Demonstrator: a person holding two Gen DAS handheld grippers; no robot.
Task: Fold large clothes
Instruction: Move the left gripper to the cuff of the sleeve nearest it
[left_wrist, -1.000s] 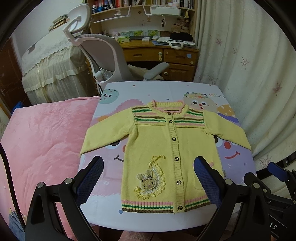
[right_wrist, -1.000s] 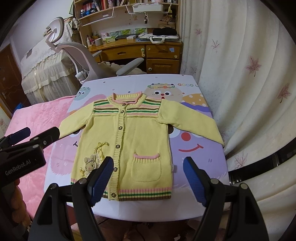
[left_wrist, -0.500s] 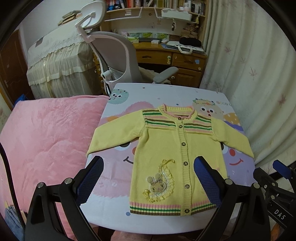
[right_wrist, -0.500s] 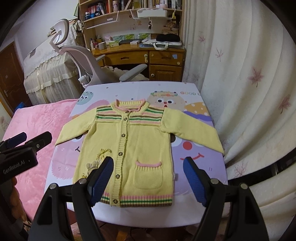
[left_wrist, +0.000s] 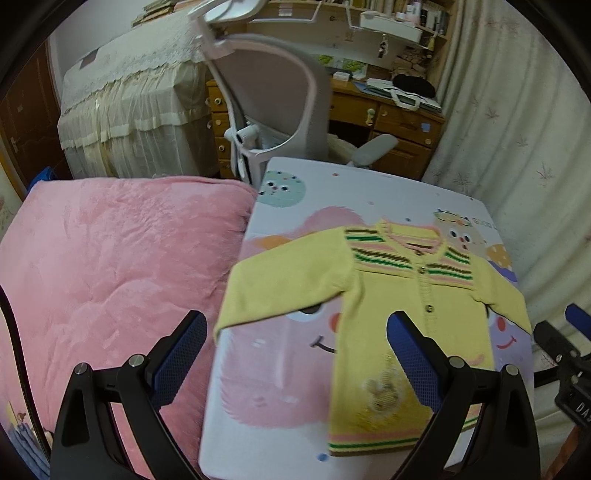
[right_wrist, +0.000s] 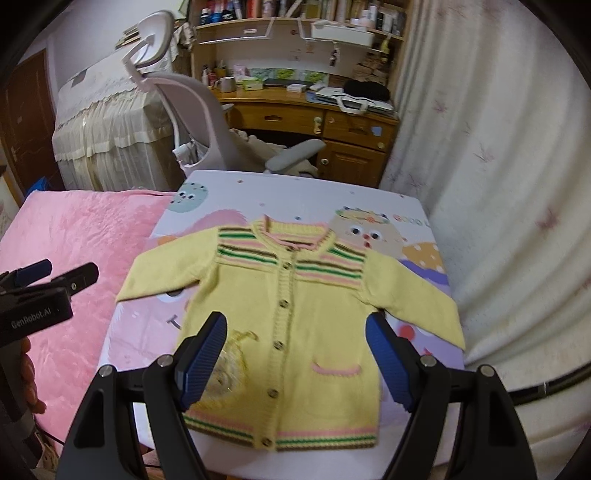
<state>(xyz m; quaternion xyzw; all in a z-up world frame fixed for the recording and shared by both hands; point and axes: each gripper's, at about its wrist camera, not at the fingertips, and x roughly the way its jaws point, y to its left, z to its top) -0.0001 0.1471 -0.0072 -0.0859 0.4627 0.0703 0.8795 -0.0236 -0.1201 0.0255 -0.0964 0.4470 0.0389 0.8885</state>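
- while the yellow cardigan (right_wrist: 295, 325) is lying flat and buttoned on the cartoon-printed table (right_wrist: 295, 192), with both sleeves spread to the sides, the two tongs are changing their places over it.
- compared with one second ago, the left gripper (left_wrist: 295, 354) is swinging toward the cardigan's left sleeve (left_wrist: 284, 280); the cuff of this sleeve is now sitting between its blue pads (left_wrist: 177, 358), when before the body of the cardigan was between them.
- the right gripper (right_wrist: 295, 362) is coming lower and closer to the cardigan's hem; before, it was framing the pocket (right_wrist: 334, 373) side, and now it is framing the button line.
- both tongs are standing wide apart and are gripping nothing; no cloth is touching the pads.
- the cardigan itself is not moving; no fold is made yet.
- i am judging that the first step is only beginning: the left gripper is probably aiming for the sleeve near the pink blanket (left_wrist: 110, 258), to bring it over the cardigan's chest.
- the knit is looking soft, so a pinch at the cuff edge may be dragging the whole cardigan on the smooth table.
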